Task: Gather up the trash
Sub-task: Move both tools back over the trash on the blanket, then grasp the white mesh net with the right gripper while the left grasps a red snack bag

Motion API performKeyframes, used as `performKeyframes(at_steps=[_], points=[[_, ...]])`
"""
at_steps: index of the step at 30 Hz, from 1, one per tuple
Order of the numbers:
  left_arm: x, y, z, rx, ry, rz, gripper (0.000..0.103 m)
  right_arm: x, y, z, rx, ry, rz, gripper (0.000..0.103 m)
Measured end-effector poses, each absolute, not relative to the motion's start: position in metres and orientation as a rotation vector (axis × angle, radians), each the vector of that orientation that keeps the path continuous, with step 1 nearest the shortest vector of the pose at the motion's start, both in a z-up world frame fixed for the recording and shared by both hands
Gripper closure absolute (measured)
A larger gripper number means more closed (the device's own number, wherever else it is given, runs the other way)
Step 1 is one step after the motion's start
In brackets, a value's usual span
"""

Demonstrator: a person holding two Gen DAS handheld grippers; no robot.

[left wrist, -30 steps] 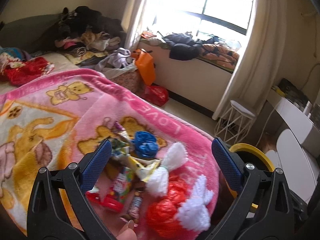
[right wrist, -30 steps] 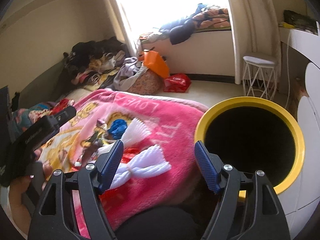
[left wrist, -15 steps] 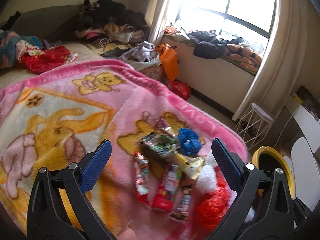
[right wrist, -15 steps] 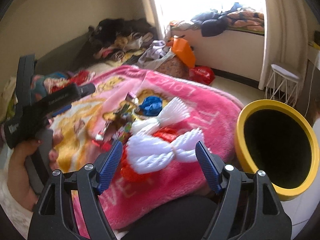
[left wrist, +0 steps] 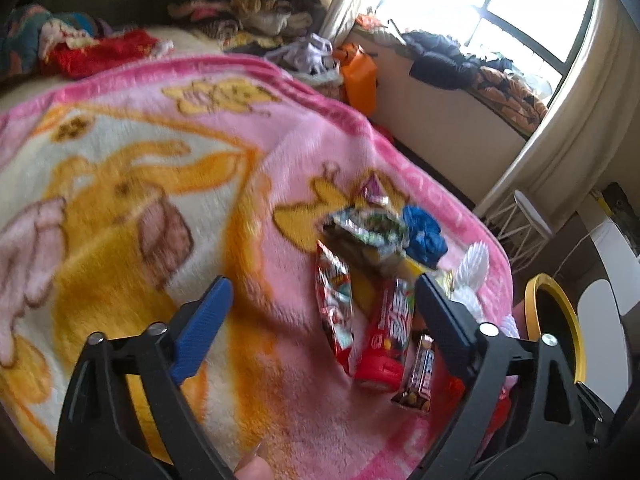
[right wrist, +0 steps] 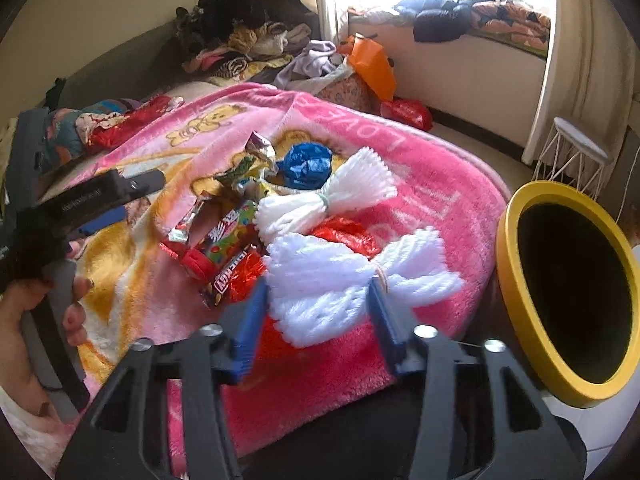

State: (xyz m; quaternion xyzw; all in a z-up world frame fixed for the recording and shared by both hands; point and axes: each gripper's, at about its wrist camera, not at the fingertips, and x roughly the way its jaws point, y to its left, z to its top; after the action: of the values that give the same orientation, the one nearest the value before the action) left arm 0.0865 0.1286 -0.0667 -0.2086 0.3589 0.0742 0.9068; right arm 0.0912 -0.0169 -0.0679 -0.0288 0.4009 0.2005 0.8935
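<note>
A heap of trash lies on the pink blanket (right wrist: 420, 184) near its corner, just beside the yellow-rimmed bin (right wrist: 516, 280) that stands off the bed's edge. Nearest the right gripper (right wrist: 318, 316) is a white tasselled bundle (right wrist: 340, 280), tied at its middle, its long axis running across the right wrist view from left to right, one fan of fringe toward the wrappers and the other toward the bin. The right jaws are closing with the near left fan of this bundle between them; whether the blue pads press it yet is hard to make out through the blur. A second white bundle (right wrist: 332, 196) lies behind it, its long axis tilted up toward the right.

The left gripper (left wrist: 320, 308) hangs over the blanket with its jaws wide but closing, nothing gripped — a red snack wrapper (left wrist: 334, 304) and a red candy tube (left wrist: 390, 332) lie between the fingers, both lengthwise away from the camera. A chocolate bar (left wrist: 420, 372) lies alongside, partly covered by the right finger. Farther off sit crumpled foil wrappers (left wrist: 368, 232) and a blue plastic wad (left wrist: 424, 236). Red plastic (right wrist: 348, 236) shows only in patches under the white bundles. The bin's interior is black, its contents unreadable.
</note>
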Motion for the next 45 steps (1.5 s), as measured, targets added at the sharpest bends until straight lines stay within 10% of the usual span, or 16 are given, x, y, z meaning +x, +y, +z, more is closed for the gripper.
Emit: performKeyframes(at_steps=[7, 16, 45], points=[[0.094, 0.121, -0.091, -0.457, 0.812, 0.129, 0.048, 0.094, -0.037, -0.067, 0.03, 0.826, 0.444, 0.094], [0.095, 0.123, -0.103, -0.481, 0.853, 0.122, 0.092, 0.092, -0.052, -0.061, 0.09, 0.8, 0.453, 0.094], [0.076, 0.069, -0.003, -0.377, 0.613, -0.055, 0.095, 0.058, -0.083, 0.007, 0.127, 0.464, 0.521, 0.094]])
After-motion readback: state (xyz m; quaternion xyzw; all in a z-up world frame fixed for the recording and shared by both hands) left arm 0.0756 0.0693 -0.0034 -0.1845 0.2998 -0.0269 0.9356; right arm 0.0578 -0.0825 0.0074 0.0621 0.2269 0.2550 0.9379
